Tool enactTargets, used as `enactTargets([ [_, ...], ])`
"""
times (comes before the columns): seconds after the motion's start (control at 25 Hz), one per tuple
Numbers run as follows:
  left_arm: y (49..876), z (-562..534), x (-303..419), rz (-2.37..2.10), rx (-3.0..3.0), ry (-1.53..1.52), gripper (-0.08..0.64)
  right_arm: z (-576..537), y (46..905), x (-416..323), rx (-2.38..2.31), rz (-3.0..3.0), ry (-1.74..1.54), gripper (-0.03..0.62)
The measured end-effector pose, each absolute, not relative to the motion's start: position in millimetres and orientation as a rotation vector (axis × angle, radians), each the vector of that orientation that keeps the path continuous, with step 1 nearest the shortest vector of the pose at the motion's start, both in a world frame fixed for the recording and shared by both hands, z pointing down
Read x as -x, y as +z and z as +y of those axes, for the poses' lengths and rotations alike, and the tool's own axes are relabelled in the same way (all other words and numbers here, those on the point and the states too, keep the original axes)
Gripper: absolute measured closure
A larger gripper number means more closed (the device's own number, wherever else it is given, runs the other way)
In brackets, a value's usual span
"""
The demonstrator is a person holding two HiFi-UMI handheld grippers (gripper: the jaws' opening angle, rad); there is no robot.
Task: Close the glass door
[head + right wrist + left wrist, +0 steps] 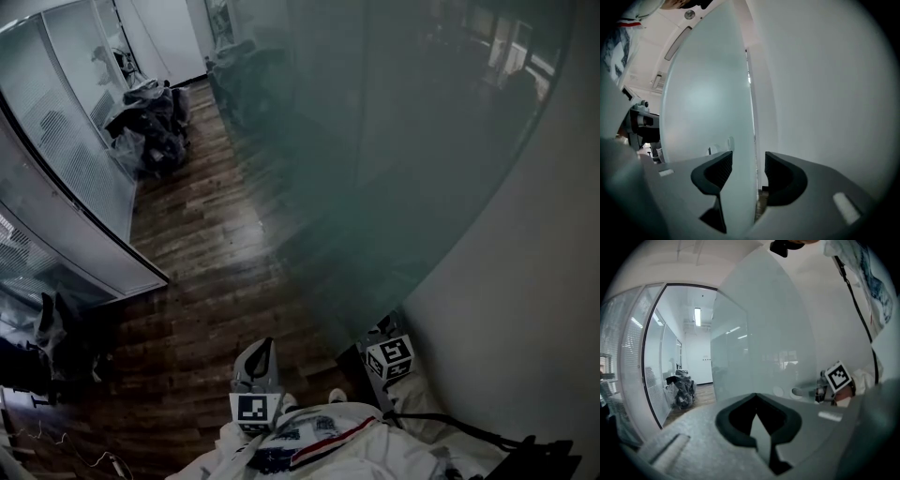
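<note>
Right hand-held gripper (747, 168) released, jaws standing wide astride the glass door (708, 103) edge, left hand-held gripper (756, 401) clenched empty, facing the door.

The door (403, 141) stands across the middle of the floor (206, 253), running from the near edge to the far right, with the wall (534, 281) close behind it on the right. A partition (66, 178) lines the floor's left edge, and bags (150, 122) lie on the floor in the far left corner, just before that partition. The right gripper (747, 164) is at the door's near edge, one jaw on each side of the pane, beside the handle (801, 391). The left gripper (262, 349) is to its left, apart from the door.
</note>
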State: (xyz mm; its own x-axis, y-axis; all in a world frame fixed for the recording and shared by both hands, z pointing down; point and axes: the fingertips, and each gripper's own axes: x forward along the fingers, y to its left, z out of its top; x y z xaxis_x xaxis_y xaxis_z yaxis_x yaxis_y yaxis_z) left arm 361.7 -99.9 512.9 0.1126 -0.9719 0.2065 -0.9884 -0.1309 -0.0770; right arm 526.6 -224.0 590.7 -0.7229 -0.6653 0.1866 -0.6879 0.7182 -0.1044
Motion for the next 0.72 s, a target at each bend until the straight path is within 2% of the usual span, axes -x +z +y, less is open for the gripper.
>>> enactTargets([
  [0.28,514.9,-97.1,-353.0,-2.012,-2.277,0.316,0.558,-213.7,590.7,-511.5,-1.074,-2.783,0.227,0.426],
  [0.72,510.4,-96.5,-347.8,-2.038,-2.248,0.287,0.558,-195.2,588.2,-484.1,-0.965,-2.804,0.204,0.423],
])
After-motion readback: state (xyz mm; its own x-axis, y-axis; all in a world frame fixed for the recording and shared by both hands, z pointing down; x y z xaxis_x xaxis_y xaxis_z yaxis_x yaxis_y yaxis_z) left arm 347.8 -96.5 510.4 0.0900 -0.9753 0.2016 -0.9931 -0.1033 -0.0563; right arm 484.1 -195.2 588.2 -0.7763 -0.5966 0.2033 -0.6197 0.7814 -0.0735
